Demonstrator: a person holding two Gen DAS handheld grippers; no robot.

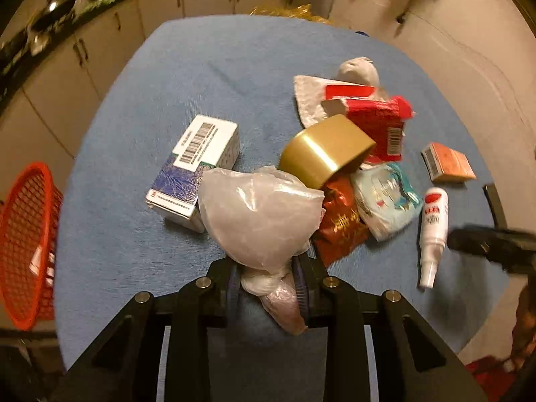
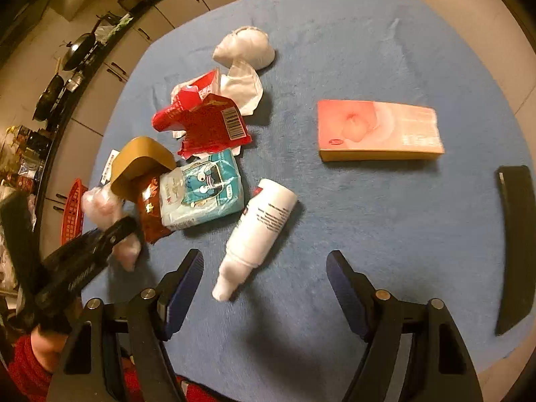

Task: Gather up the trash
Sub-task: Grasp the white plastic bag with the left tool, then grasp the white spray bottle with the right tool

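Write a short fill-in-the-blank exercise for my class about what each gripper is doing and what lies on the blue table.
1. The left gripper is shut on a crumpled clear ____ bag.
2. The right gripper is ____, holding nothing.
3. The white spray bottle is lying on its ____ on the blue tablecloth.
4. The basket beside the table is ____ in colour.

Missing words: plastic; open; side; red

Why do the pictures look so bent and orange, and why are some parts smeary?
Both views come through a fisheye lens, so the blue table bulges and the cupboards curve. Warm indoor light tints everything orange. In the left wrist view the white bottle and the edges smear from motion. In the right wrist view the left tongs, shut on a plastic bag, blur; soft shadows lie under the pink box.
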